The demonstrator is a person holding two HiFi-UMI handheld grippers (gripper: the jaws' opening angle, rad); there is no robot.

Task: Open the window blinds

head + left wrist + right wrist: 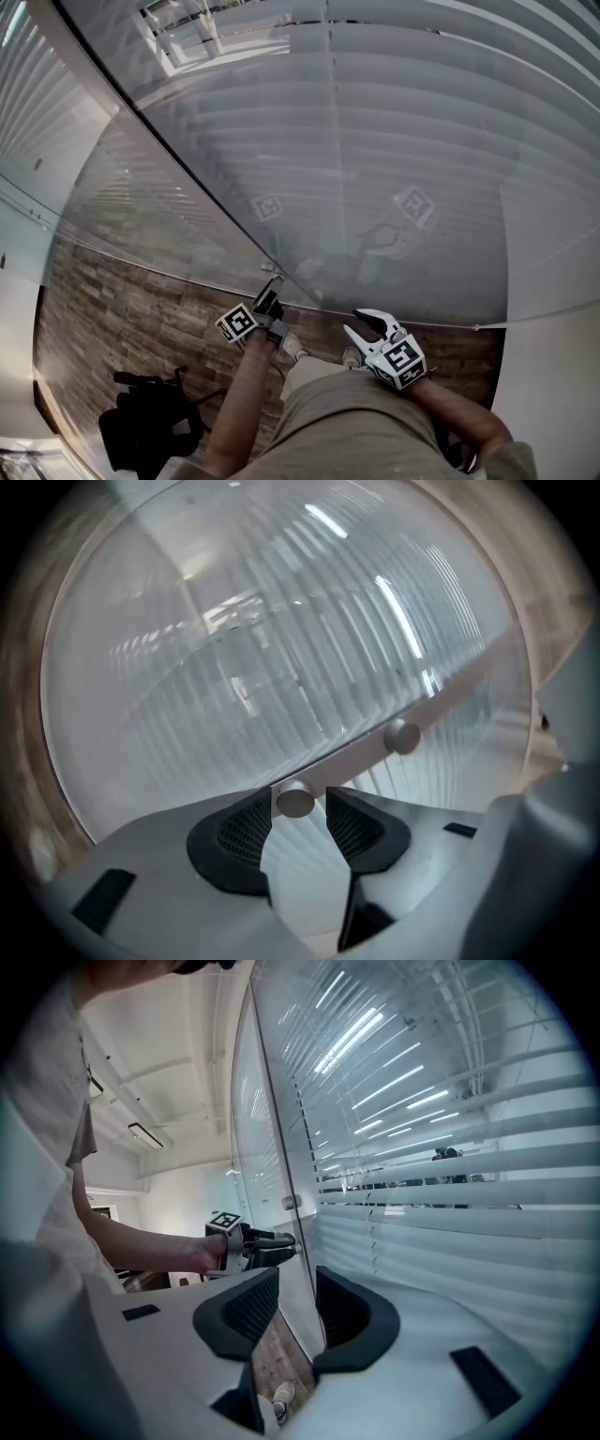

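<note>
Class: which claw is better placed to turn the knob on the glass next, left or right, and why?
Left. The left claw has the knob between its open jaws, not yet pinched. The right claw is open, with no knob between its jaws.

A glass pane (309,187) stands before the blinds (487,56); open room above the floor (122,309).

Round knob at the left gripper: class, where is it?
In the left gripper view, the knob sits low centre between the fingers, on the pale strip, lower-left of a second knob.
</note>
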